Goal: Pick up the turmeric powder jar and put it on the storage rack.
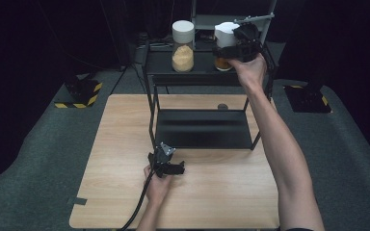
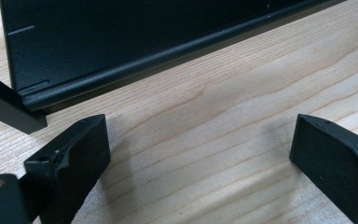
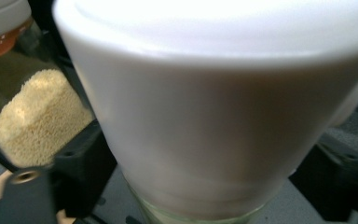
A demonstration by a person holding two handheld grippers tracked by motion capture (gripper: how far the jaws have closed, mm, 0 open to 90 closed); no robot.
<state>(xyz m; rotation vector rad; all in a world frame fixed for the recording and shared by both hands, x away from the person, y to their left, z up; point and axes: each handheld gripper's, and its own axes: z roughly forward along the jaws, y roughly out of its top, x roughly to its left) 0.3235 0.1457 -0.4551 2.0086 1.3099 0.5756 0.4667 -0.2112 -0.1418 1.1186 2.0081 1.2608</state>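
A black two-tier rack [image 1: 202, 129] stands at the back of the wooden table [image 1: 120, 144]. On its upper shelf [image 1: 200, 67] stands a glass jar of pale yellow grains [image 1: 183, 48] with a white lid. To its right is a second jar with orange contents [image 1: 223, 62]. My right gripper [image 1: 230, 42] is raised to that jar, open, its jaws on either side of the white lid [image 3: 214, 116]. The grain jar [image 3: 37, 116] stands beside it. My left gripper [image 1: 174, 168] rests on the table in front of the rack, open, with bare wood between its jaws [image 2: 200, 154].
The rack's lower shelf edge [image 2: 144, 60] lies just beyond the left gripper. A small dark round thing [image 1: 222, 106] sits on the table behind the rack. Stand feet with yellow-black stripes [image 1: 79, 94] [image 1: 308, 98] rest on the grey floor on both sides.
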